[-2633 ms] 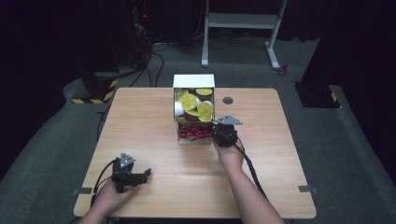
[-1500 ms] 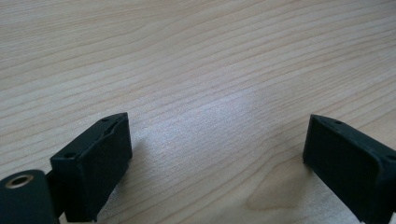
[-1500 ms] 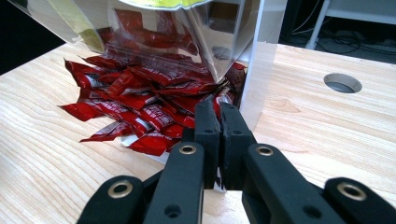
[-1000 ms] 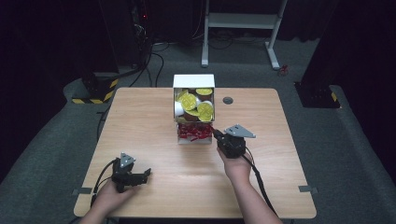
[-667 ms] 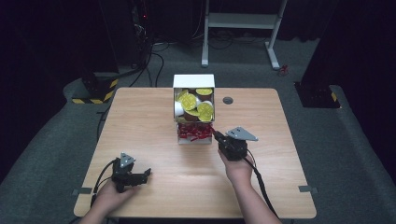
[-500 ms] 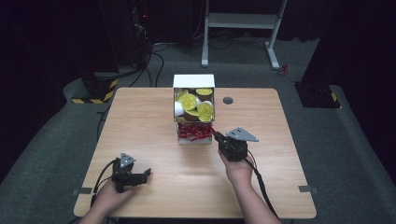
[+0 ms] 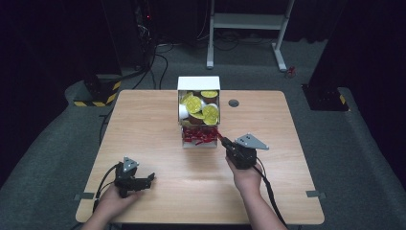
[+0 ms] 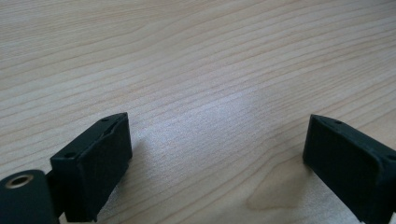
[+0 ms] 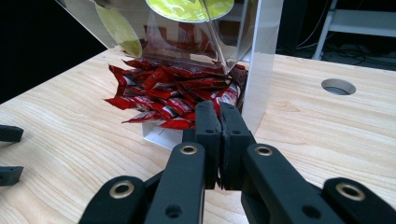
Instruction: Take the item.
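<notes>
A clear-fronted white dispenser box [image 7: 198, 84] stands at the middle of the wooden table [image 7: 143, 124]. Its upper part holds yellow-lidded cups [image 7: 196, 104], and red packets [image 7: 198, 136] spill from its lower tray. My right gripper [image 7: 222, 140] is shut, its tips at the front right edge of the red packets [image 9: 173, 93]. In the right gripper view the right gripper [image 9: 219, 112] has its jaws pressed together, and I cannot tell whether a packet edge is pinched. My left gripper [image 7: 151, 178] rests open near the front left of the table. Between the left gripper's [image 8: 219, 168] jaws is bare wood.
A round cable hole [image 7: 233, 103] lies in the table to the right of the box, also seen as the hole [image 9: 338, 86] beyond the box wall. Dark floor, cables and a white stand [image 7: 249, 21] lie behind the table.
Since the oldest frame my right gripper has drawn a little right and back from the packet tray, staying shut. The left gripper has not moved.
</notes>
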`<control>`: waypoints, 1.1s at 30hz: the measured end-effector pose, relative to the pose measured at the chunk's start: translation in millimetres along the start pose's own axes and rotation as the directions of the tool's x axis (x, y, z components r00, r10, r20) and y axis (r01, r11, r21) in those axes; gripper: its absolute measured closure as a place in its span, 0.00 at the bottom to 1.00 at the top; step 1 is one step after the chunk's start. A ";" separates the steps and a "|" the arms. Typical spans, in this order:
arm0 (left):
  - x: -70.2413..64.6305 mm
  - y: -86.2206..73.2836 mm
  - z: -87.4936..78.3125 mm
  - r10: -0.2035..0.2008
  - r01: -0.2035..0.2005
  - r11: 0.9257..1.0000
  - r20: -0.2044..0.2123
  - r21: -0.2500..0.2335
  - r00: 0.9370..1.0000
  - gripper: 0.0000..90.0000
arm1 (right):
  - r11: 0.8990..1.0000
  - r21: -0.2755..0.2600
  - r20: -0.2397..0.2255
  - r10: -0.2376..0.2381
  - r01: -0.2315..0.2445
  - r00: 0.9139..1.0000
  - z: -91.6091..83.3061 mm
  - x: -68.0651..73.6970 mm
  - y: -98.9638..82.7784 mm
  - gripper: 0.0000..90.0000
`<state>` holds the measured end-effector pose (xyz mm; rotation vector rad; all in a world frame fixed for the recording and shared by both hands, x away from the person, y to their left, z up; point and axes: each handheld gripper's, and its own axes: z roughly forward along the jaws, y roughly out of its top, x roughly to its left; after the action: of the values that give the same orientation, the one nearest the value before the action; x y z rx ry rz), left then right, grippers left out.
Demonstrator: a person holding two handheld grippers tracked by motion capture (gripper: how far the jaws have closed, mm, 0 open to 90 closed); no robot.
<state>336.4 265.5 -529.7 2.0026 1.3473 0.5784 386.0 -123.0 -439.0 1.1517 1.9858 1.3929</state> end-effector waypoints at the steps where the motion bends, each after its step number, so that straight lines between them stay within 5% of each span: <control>1: 0.0 0.0 0.0 0.000 0.000 1.000 0.000 0.000 1.000 0.09 | 1.000 0.000 0.000 0.000 0.000 1.000 0.0 0.0 0.0 0.99; 33: -0.9 -0.7 0.0 0.000 0.000 1.000 0.001 -0.008 1.000 0.09 | 0.996 -0.084 -0.036 0.037 -0.040 0.999 -28.4 -1.5 -10.5 0.99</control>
<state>335.6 264.9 -530.2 1.9967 1.3423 0.5811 361.7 -141.1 -437.7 1.1411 1.9175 1.5115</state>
